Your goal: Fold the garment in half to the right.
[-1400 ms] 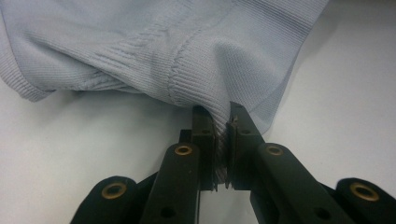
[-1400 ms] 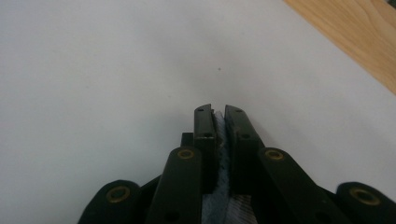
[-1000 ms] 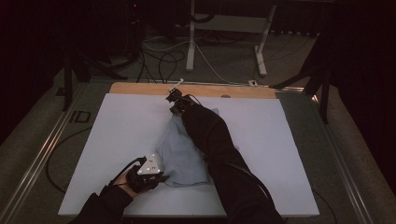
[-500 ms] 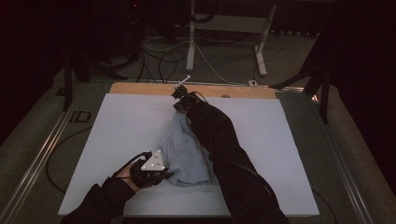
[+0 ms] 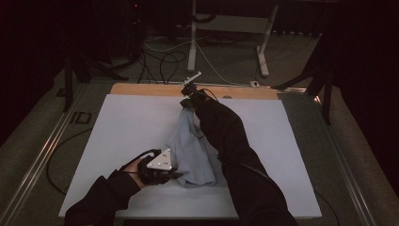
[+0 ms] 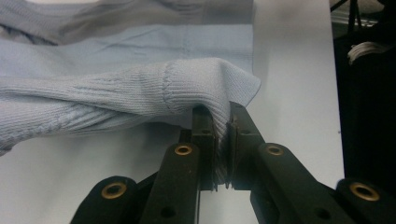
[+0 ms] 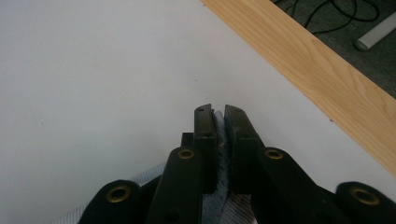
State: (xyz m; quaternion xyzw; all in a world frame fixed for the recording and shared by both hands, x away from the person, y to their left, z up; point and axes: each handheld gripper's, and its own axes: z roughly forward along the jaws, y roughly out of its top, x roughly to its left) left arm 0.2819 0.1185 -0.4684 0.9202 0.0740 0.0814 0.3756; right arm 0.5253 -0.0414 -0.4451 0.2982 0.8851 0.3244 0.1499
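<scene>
Between the two claws a pale blue knit garment (image 5: 190,150) stretches across the white desk (image 5: 117,132). Left claw (image 6: 223,128) is clamped on a ribbed edge, right claw (image 7: 219,122) on the far end; uneven pulling could slip the thin pinch free.

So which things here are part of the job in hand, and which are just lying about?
In the job:
- light blue knit garment, stretched between both grippers
- left gripper, shut on its ribbed edge
- right gripper, shut on its far end
- white table sheet under it

Lying about:
- wooden table edge
- cables on the floor
- white stand legs
</scene>
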